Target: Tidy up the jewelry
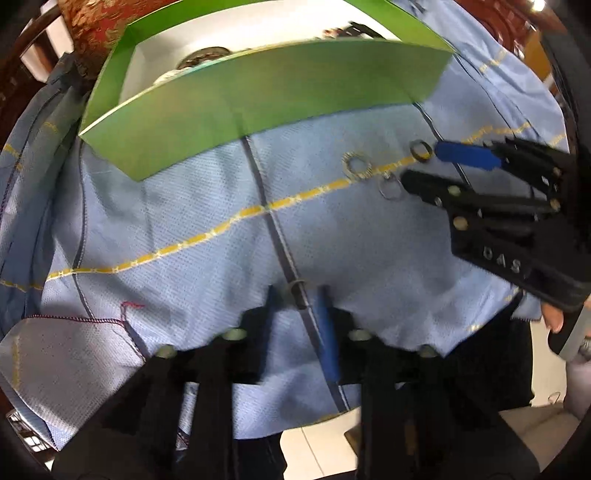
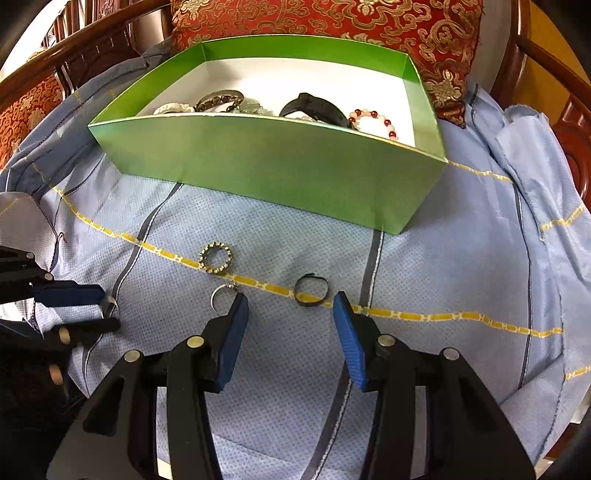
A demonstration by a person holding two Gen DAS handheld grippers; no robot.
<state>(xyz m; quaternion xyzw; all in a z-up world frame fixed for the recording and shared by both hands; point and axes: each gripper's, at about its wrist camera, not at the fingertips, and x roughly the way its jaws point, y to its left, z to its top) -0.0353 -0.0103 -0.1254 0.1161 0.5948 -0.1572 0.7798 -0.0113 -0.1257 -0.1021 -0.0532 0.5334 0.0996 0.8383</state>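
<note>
My left gripper (image 1: 298, 295) points down at the blue cloth (image 1: 184, 221), its pads closed in on a small silver ring (image 1: 297, 288); the right wrist view shows that ring (image 2: 110, 307) pinched at the left gripper (image 2: 110, 310) tips. My right gripper (image 2: 290, 300) stands open over the cloth. A dark band ring (image 2: 311, 290) lies just ahead of its pads, and a thin silver ring (image 2: 221, 297) sits beside the left pad. A studded ring (image 2: 215, 257) rests farther out. The green box (image 2: 277, 166) behind holds bracelets and a black band.
The blue cloth (image 2: 443, 266) covers a wooden seat with a red patterned cushion (image 2: 332, 22) behind the box. Wooden armrests (image 2: 546, 59) curve around both sides. In the left wrist view the right gripper (image 1: 419, 166) reaches in from the right, and pale floor (image 1: 317, 446) shows below the cloth's edge.
</note>
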